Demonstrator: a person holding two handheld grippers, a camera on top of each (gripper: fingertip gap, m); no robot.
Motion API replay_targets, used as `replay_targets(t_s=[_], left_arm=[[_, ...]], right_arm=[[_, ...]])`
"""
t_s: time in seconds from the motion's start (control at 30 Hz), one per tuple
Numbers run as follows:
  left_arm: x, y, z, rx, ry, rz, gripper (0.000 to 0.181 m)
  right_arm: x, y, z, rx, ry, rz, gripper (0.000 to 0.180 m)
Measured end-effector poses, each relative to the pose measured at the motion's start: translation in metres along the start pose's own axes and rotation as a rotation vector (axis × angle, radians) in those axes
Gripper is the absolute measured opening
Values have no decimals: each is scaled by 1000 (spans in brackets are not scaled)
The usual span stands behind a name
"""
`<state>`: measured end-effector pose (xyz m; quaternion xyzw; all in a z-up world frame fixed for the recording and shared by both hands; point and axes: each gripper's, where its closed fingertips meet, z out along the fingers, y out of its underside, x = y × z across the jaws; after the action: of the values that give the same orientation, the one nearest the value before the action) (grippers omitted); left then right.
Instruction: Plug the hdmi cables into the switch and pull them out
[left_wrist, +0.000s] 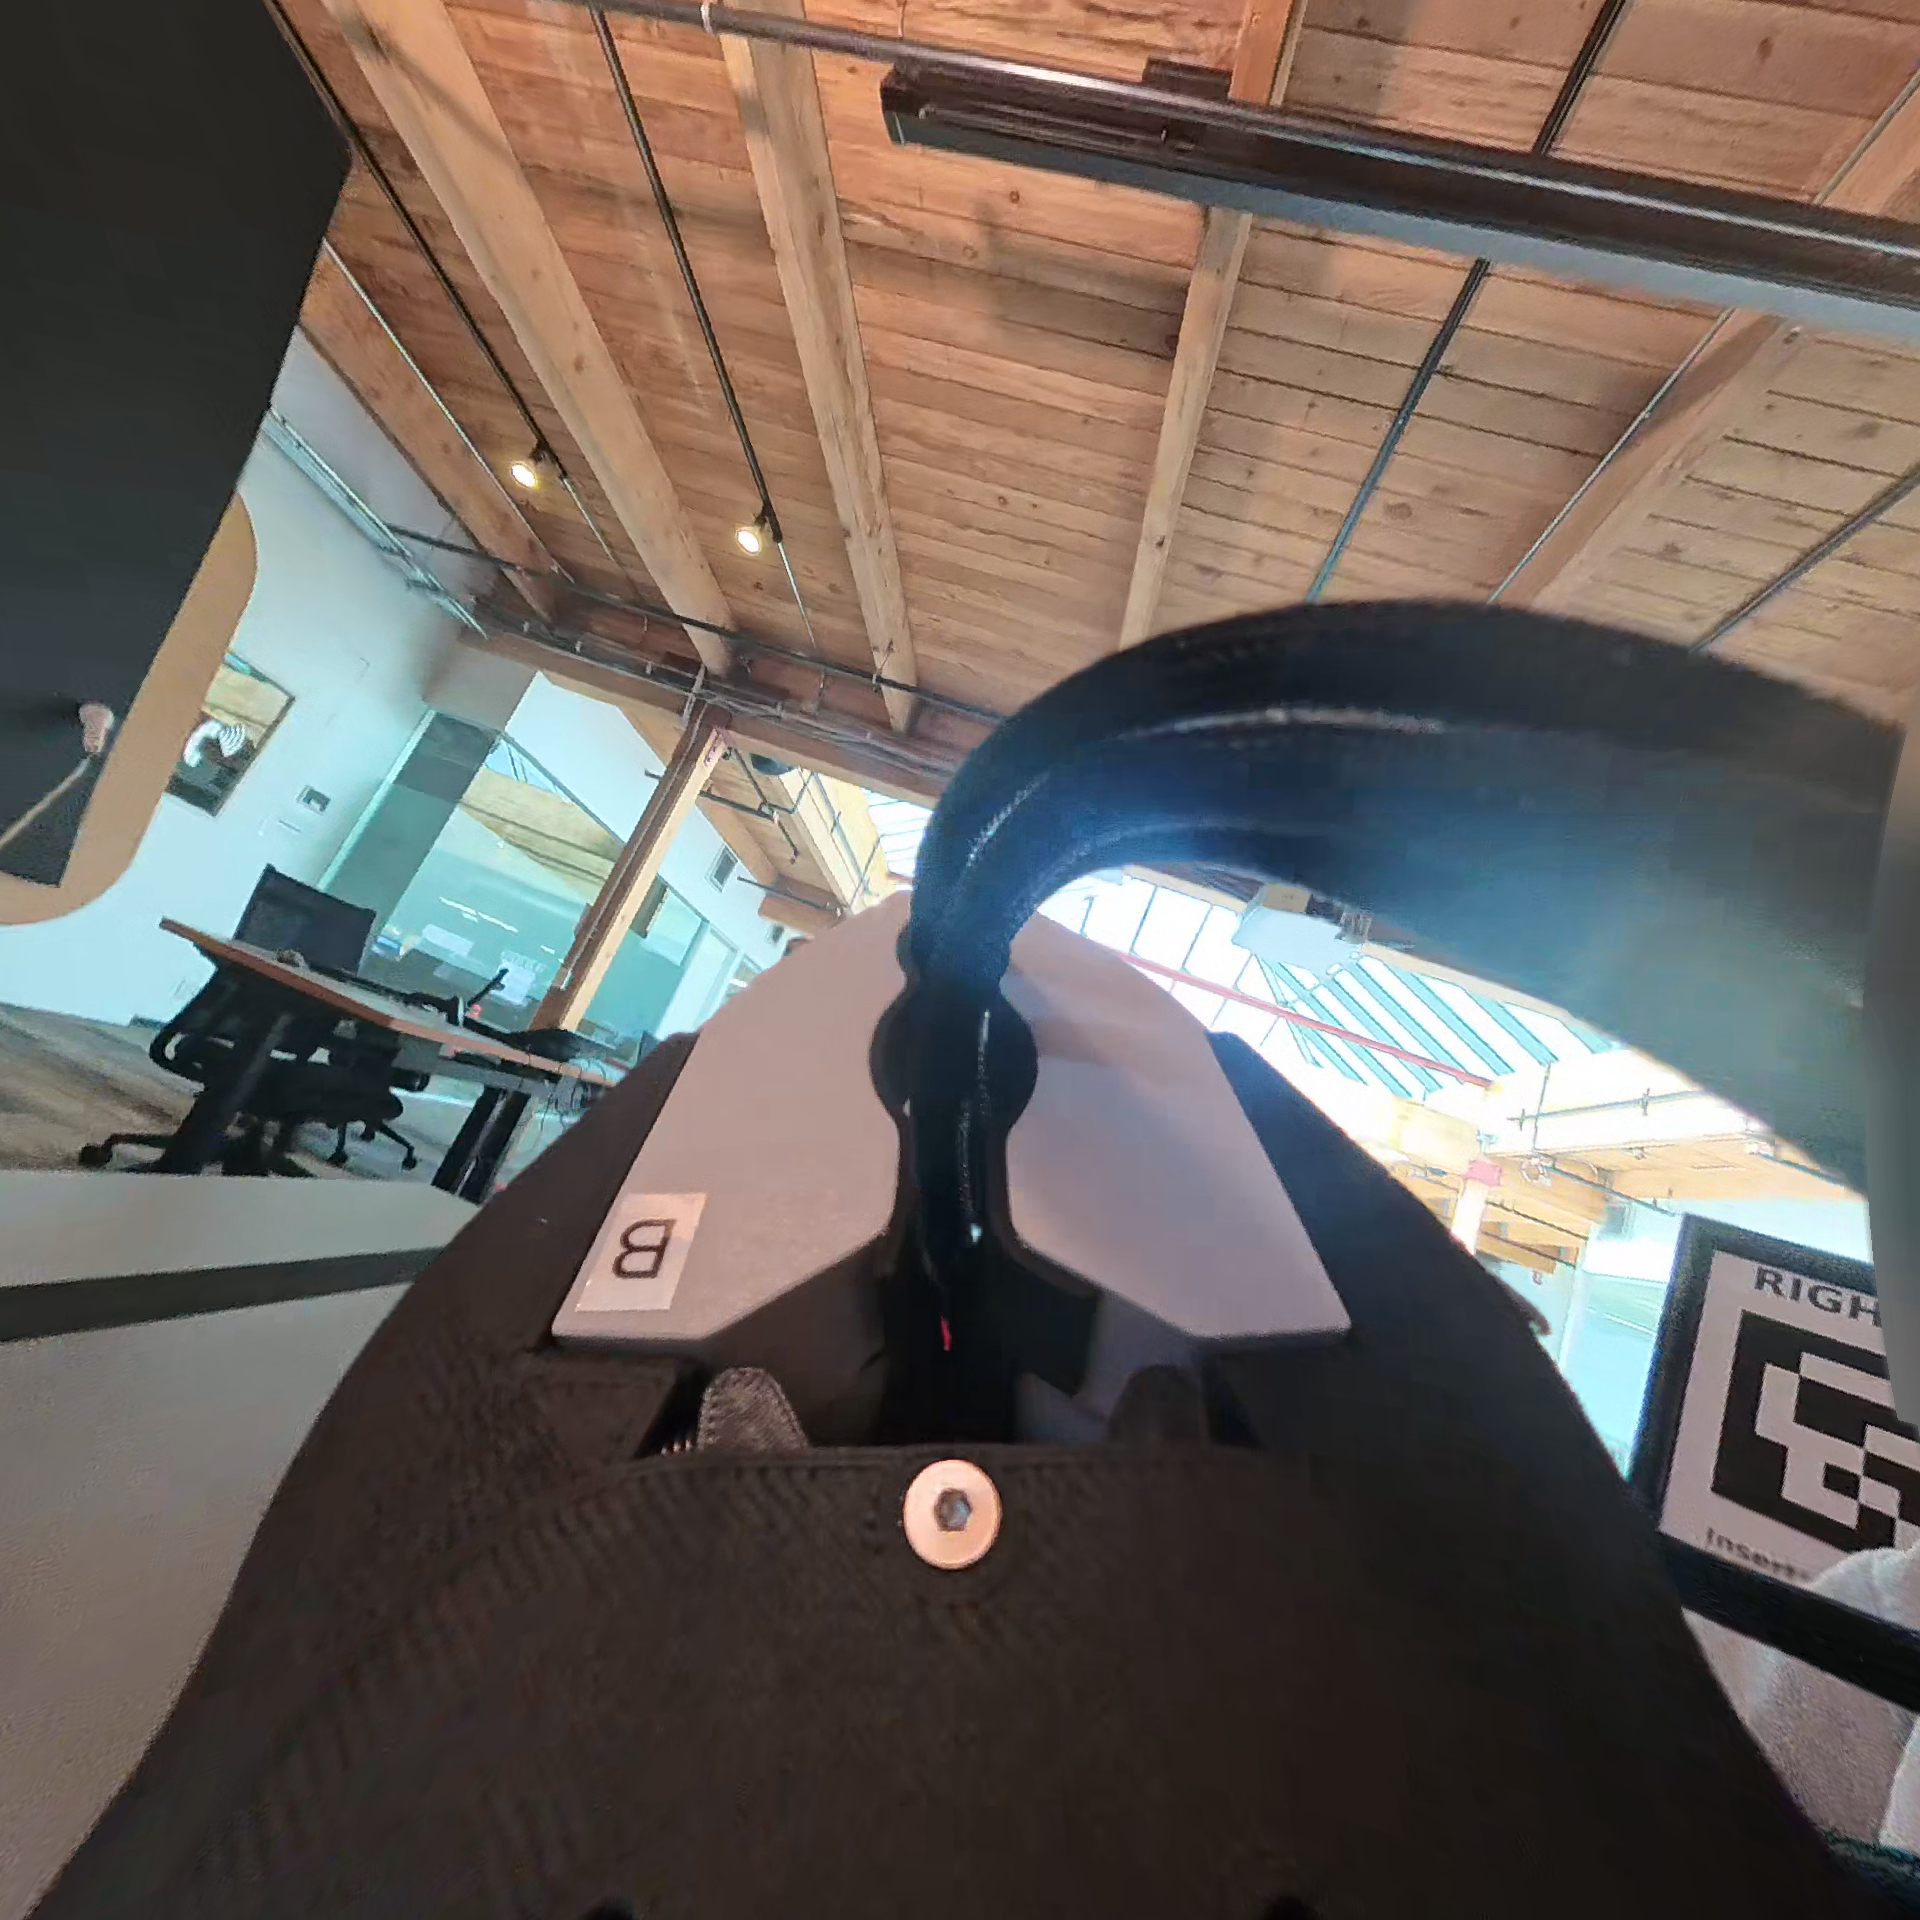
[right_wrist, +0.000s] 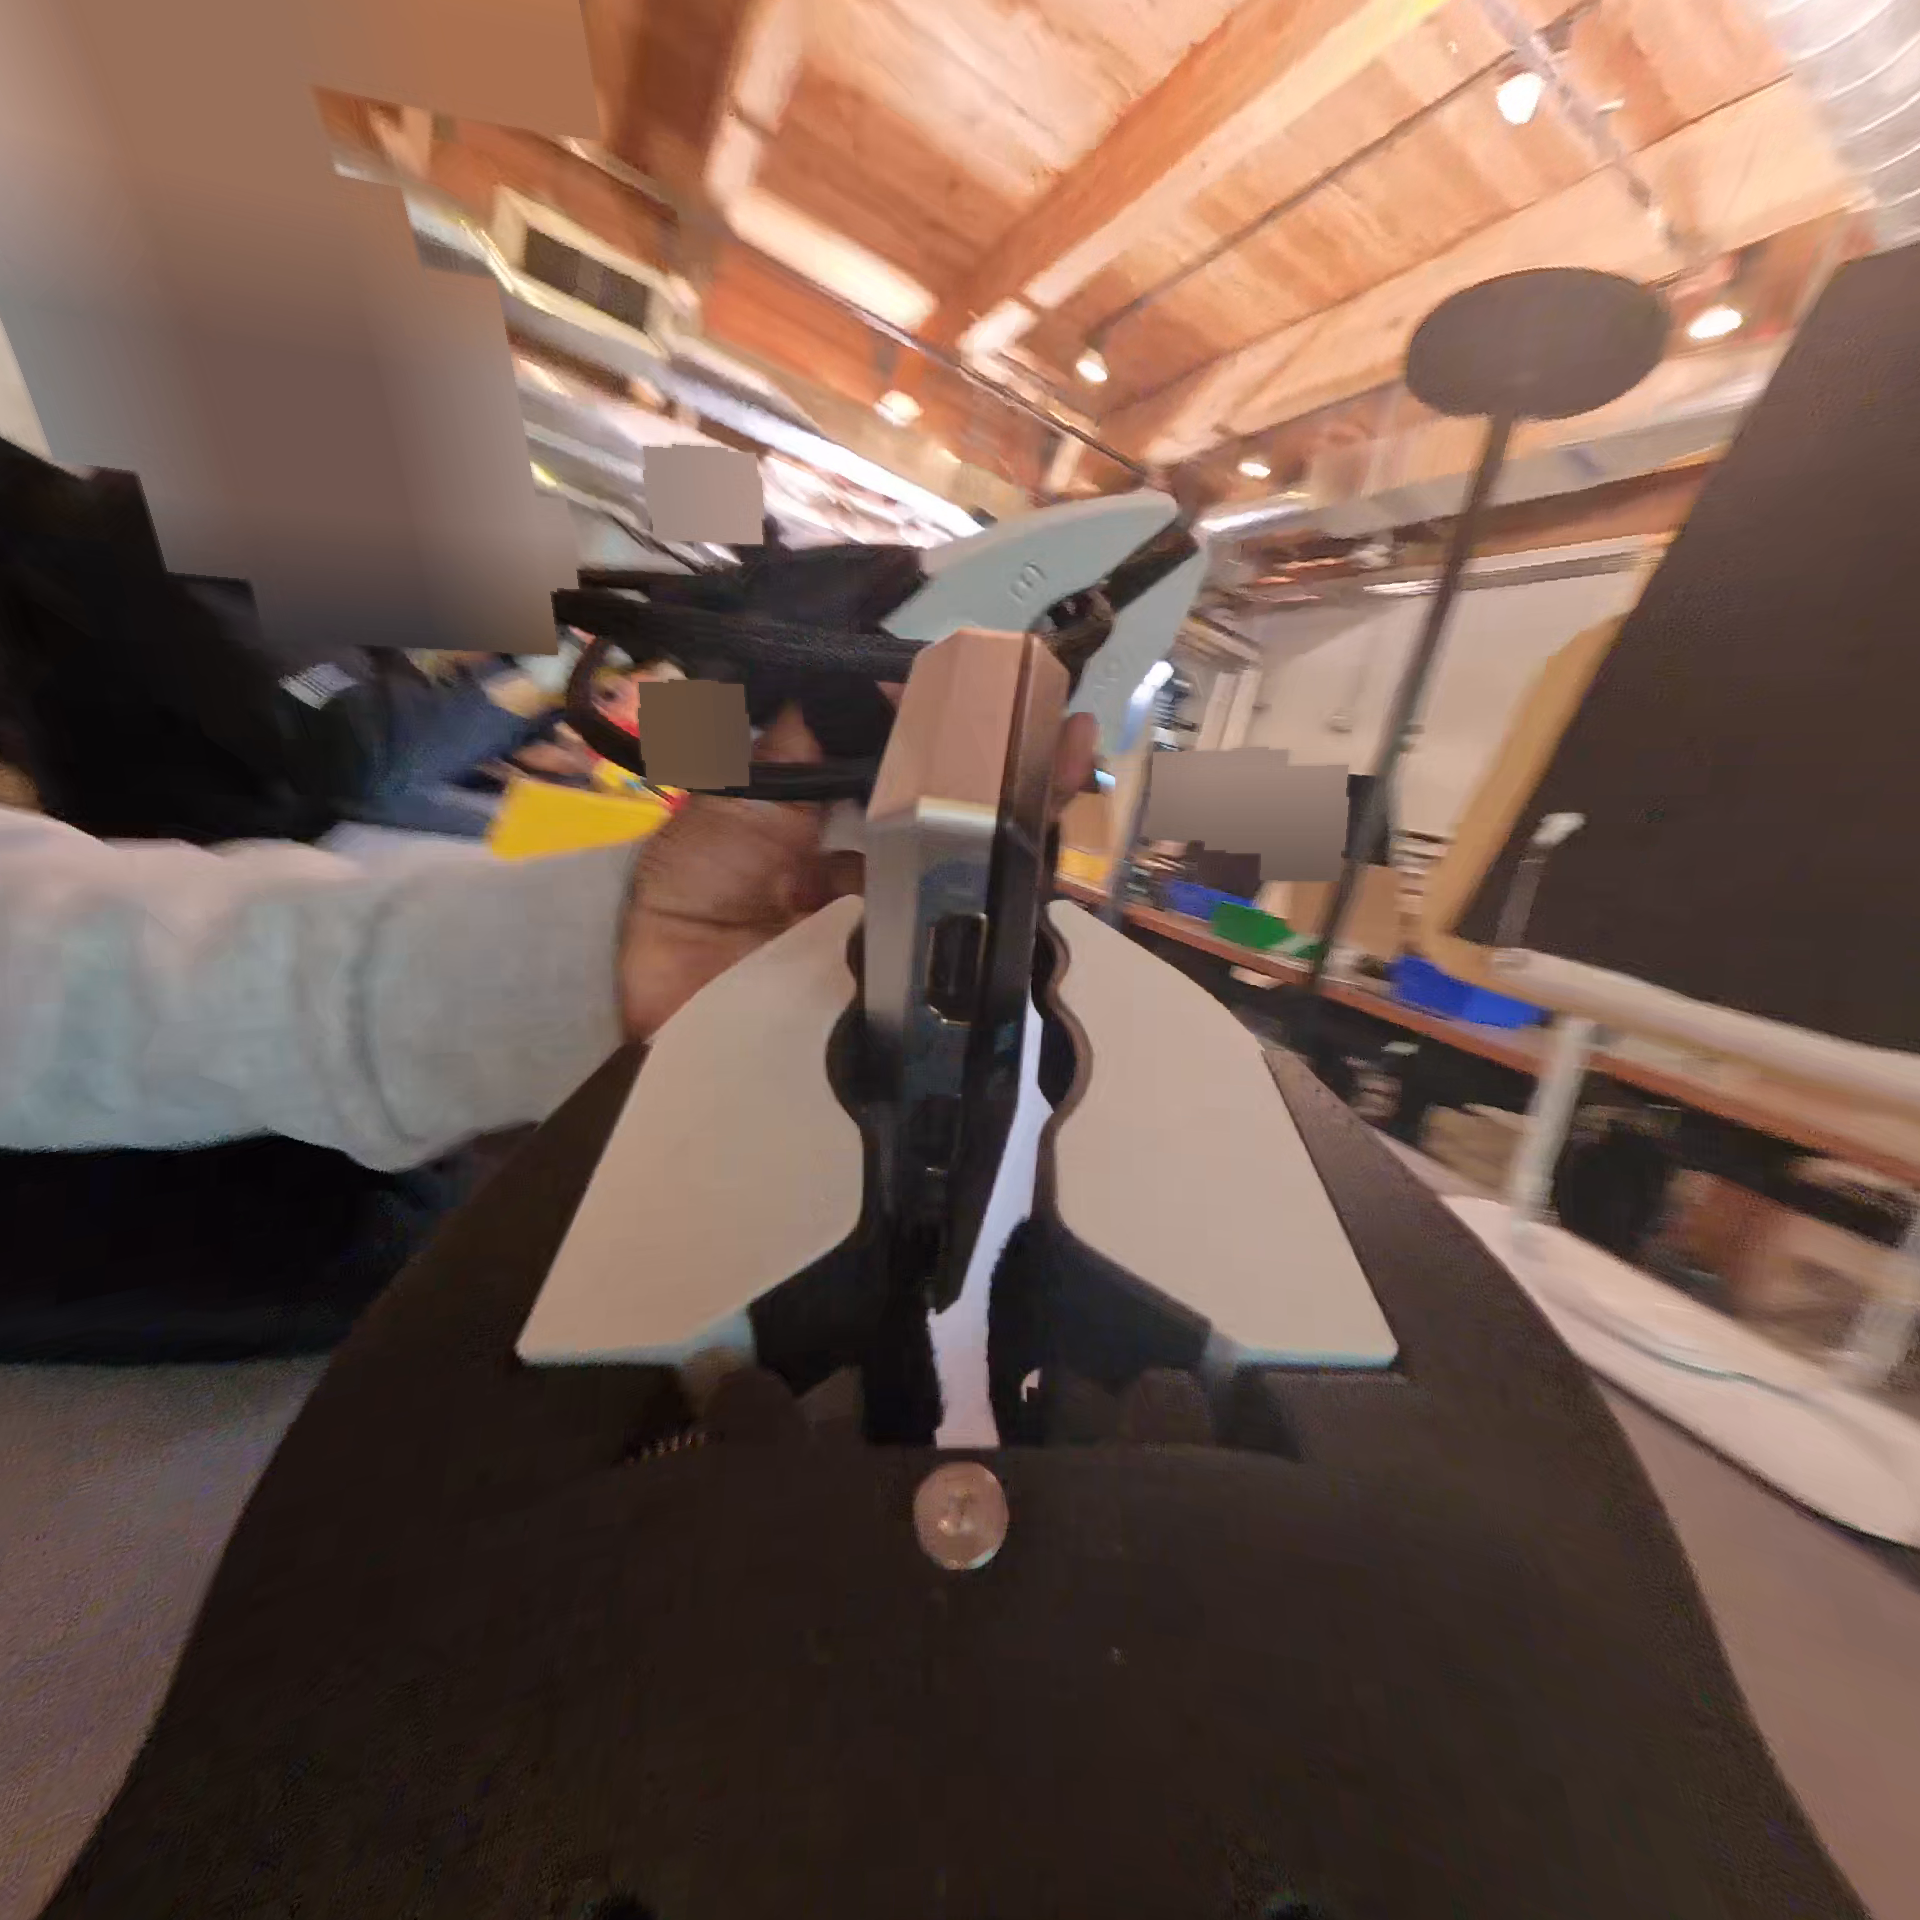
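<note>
Room for moving lies mostly overhead, toward the wooden plank ceiling (left_wrist: 1039, 343) at 12 o'clock in both wrist views, while a grey table edge (left_wrist: 208, 1278) bounds the left wrist view at 9 o'clock. Clenched on a thick black braided HDMI cable (left_wrist: 1351, 748), the left gripper (left_wrist: 954, 1049) pinches it between grey fingers, the cable arching away toward 2 o'clock. Clamped edge-on between the right gripper (right_wrist: 951, 997) fingers, the slim black-and-silver HDMI switch box (right_wrist: 961, 935) stands upright at centre, ports facing the camera, with the left gripper (right_wrist: 1081, 613) just beyond its top at 12 o'clock.
</note>
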<state>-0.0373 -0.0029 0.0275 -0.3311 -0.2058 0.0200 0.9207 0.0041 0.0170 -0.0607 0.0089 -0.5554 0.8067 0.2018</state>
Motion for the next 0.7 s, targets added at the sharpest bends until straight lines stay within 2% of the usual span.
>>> replay_targets(t_s=[0.07, 0.13, 0.17, 0.23, 0.3, 0.37, 0.47, 0.5, 0.6, 0.7], left_arm=[[3, 6, 2, -52, 35, 10, 8], [8, 19, 2, -191, 109, 77, 28], [4, 31, -2, -307, 124, 137, 41], [-11, 60, -23, -604, 140, 288, 48], [-50, 72, -52, -857, 15, 489, 58], [-103, 54, -74, -959, -268, 716, 59], [-166, -8, -111, -987, -829, 987, 59], [-173, -23, -119, -971, -925, 1049, 59], [-174, -36, -116, -850, -973, 1124, 59], [-166, -35, -104, -814, -929, 1173, 60]], right_arm=[[14, -2, -3, -45, 69, -133, 23], [25, -17, -8, -38, 84, -208, 24], [32, -26, -12, -29, 97, -239, 24], [47, -46, -21, -9, 168, -329, 23], [61, -57, -31, -44, 243, -478, 23], [80, -59, -38, -149, 355, -646, 23], [109, -51, -50, -368, 516, -873, 22], [118, -44, -55, -469, 554, -974, 23], [131, -16, -62, -743, 569, -1226, 23], [134, 19, -64, -962, 509, -1295, 24]])
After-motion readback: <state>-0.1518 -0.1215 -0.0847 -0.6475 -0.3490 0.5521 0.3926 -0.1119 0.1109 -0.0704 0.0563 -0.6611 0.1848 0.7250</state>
